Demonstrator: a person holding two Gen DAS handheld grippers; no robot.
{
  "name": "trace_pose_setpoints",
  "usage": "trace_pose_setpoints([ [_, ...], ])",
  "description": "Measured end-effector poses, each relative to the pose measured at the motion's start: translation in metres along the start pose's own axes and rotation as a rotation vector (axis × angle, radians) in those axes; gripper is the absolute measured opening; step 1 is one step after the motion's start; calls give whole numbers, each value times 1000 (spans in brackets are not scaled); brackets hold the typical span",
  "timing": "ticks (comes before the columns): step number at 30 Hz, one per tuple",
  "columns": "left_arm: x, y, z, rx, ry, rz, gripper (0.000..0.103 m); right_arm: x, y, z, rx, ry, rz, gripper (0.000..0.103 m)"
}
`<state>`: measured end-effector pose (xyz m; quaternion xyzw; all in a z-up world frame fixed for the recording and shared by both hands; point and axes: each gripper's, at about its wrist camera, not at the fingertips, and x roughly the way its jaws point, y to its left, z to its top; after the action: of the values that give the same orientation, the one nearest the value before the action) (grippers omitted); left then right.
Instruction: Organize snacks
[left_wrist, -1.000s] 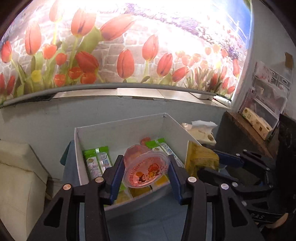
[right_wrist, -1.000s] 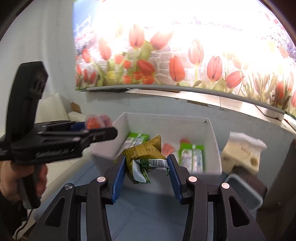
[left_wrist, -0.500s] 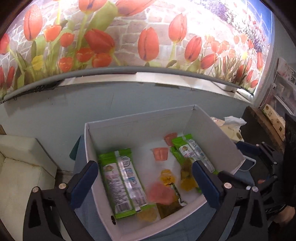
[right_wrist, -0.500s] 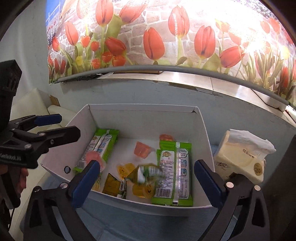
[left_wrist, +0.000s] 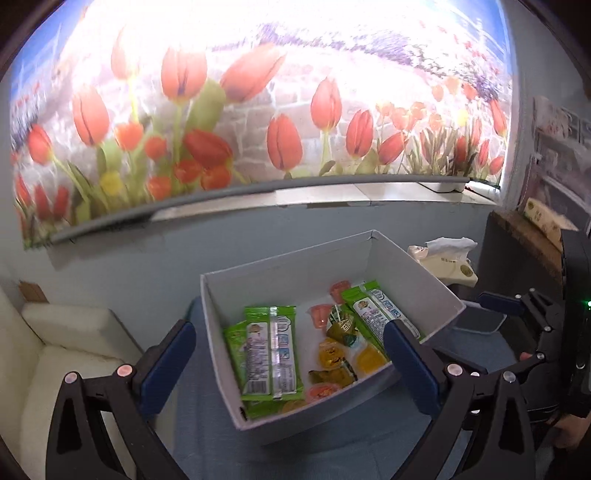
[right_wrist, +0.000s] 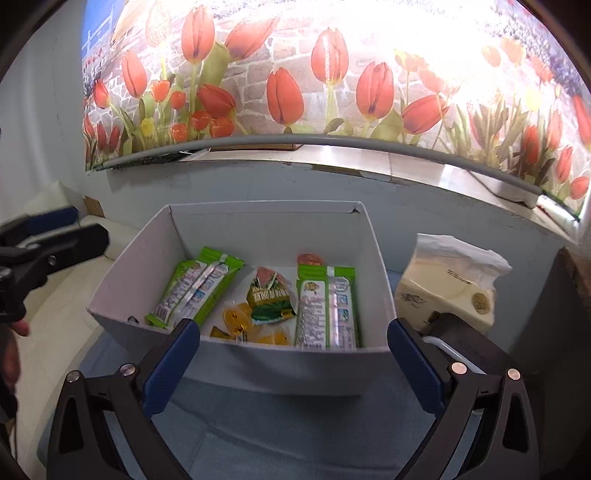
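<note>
Both sets of tongs stand spread wide and carry nothing: the left tongs (left_wrist: 288, 354) and the right tongs (right_wrist: 293, 352) have just been opening, and no snack lies between their pads. The snacks now lie inside the white box (right_wrist: 258, 363) on the blue-covered desk (right_wrist: 295, 443). Two green packets (right_wrist: 327, 306) lie flat toward the left and right walls, a small green-and-yellow pouch (right_wrist: 271, 295) sits in the middle, and jelly cups (left_wrist: 332, 352) are toward the near wall. All look light. The packets are probably soft, crinkly and slippery, best pinched across their narrow width; the cups seem stiffer, so take them by their sides.
</note>
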<state>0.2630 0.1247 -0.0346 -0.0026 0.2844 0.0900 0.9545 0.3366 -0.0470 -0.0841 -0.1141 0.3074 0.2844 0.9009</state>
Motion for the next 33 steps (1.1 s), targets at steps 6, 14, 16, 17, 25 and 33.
trace_pose_setpoints([
  [6, -54, -11, -15, -24, -58, 12, 103, -62, 21, -26, -68, -102, -127, 103],
  [14, -128, -27, -43, -87, -131, 103, 103, -153, 44, -53, -146, -236, -325, 103],
  [16, -140, -33, -52, -88, -116, 92, 103, -172, 45, -59, -107, -238, -306, 103],
  [17, -148, -38, -57, -83, -112, 94, 103, -179, 44, -62, -83, -230, -274, 103],
  [25, -186, -52, -94, -103, -4, 8, 103, -229, 46, -94, 39, -193, -9, 103],
  [33, -216, -45, -120, -114, 43, -30, 103, -252, 40, -109, 82, -192, 90, 103],
])
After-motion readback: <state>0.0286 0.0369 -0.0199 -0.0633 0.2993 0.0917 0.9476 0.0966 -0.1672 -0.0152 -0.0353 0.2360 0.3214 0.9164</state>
